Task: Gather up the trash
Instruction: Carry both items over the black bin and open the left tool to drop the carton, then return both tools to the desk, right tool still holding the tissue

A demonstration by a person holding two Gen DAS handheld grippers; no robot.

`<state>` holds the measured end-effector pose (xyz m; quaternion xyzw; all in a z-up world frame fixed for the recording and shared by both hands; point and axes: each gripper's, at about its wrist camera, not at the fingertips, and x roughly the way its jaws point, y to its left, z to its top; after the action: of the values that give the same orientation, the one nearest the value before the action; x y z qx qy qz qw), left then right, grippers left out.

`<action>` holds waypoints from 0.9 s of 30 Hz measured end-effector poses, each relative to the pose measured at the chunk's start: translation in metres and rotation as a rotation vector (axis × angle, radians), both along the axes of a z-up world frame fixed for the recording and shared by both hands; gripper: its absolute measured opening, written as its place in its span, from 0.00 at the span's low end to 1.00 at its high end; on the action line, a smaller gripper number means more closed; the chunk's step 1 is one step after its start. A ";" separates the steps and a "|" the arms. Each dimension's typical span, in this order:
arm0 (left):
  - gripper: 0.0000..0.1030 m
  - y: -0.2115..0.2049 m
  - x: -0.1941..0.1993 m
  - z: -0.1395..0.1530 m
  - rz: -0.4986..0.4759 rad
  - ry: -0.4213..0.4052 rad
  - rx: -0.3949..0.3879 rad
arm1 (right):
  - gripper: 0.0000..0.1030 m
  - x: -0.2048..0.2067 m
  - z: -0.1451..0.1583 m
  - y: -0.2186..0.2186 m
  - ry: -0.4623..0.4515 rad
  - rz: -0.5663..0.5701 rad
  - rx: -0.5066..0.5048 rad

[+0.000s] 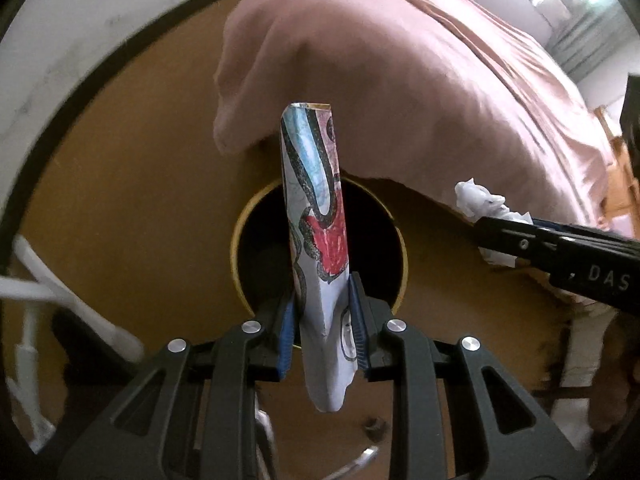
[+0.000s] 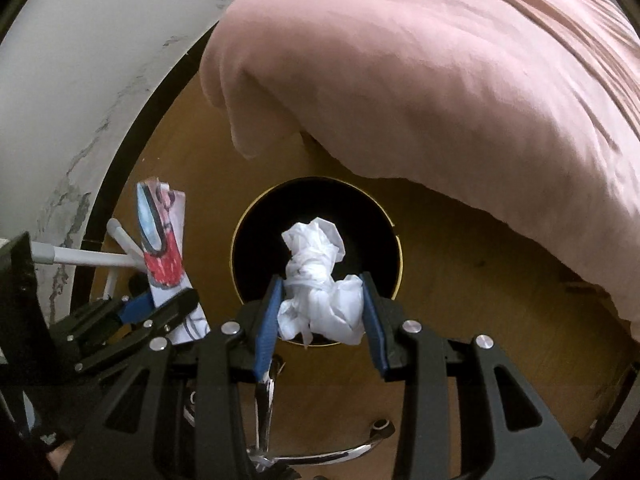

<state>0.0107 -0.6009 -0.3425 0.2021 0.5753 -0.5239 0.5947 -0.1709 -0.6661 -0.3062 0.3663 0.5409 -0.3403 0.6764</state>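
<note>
My left gripper (image 1: 322, 320) is shut on a folded coloured drawing (image 1: 316, 208), red, blue and black on white paper, held upright over the black round bin (image 1: 260, 248) with a gold rim. My right gripper (image 2: 322, 308) is shut on a crumpled white tissue wad (image 2: 316, 280), held just above the same bin (image 2: 256, 232). In the right wrist view the left gripper (image 2: 156, 308) with the drawing (image 2: 162, 240) sits to the left of the bin. In the left wrist view the right gripper (image 1: 496, 236) with the tissue (image 1: 480, 200) is at the right.
The bin stands on a brown wooden floor (image 2: 460, 260). A pink blanket (image 2: 400, 80) hangs over the bed edge behind it. White tubes of a rack (image 2: 80, 256) lie at the left by a white wall (image 2: 80, 60). A chrome chair base (image 2: 340, 452) shows below.
</note>
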 end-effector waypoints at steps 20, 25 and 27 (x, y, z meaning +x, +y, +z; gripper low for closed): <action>0.63 0.008 -0.012 0.008 -0.027 -0.030 -0.030 | 0.38 0.008 -0.008 -0.010 -0.018 -0.002 0.027; 0.66 0.008 -0.014 0.009 -0.021 -0.032 -0.033 | 0.41 0.009 -0.010 -0.013 -0.036 -0.010 0.042; 0.68 0.010 -0.013 0.009 -0.021 -0.031 -0.033 | 0.50 0.008 -0.010 -0.013 -0.042 -0.013 0.043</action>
<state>-0.0023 -0.5913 -0.3338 0.2063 0.5553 -0.5362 0.6014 -0.1625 -0.6789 -0.3163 0.3913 0.5314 -0.3250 0.6775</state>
